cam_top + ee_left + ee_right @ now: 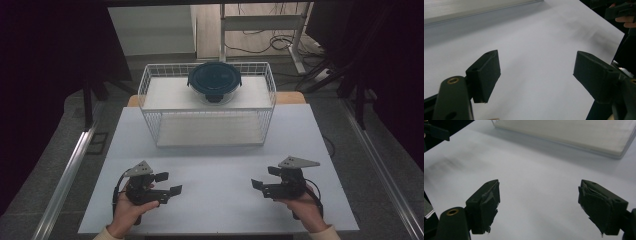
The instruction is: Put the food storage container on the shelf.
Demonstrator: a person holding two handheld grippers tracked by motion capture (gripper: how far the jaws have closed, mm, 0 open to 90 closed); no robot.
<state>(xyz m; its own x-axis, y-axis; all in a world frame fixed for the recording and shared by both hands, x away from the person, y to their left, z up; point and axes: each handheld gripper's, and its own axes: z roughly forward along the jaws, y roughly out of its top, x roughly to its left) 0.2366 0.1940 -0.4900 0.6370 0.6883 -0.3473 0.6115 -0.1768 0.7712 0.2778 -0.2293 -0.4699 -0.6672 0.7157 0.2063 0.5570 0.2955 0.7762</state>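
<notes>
My left gripper (169, 183) is held low over the front left of the white table (215, 165), jaws open and pointing right, with bare tabletop between them (536, 72). At the front right my right gripper (264, 178) mirrors it, pointing left, open and holding nothing (539, 202). A round glass container with a dark teal lid (214, 81) sits on the top shelf of a white wire rack (150, 85) at the back of the table, well away from both grippers.
The rack's lower shelf (210, 131) holds nothing and opens toward me. The opposite gripper shows at the top right of the left gripper view (621, 10) and the top left of the right gripper view (436, 131). Metal rails (70, 170) run along both sides of the table.
</notes>
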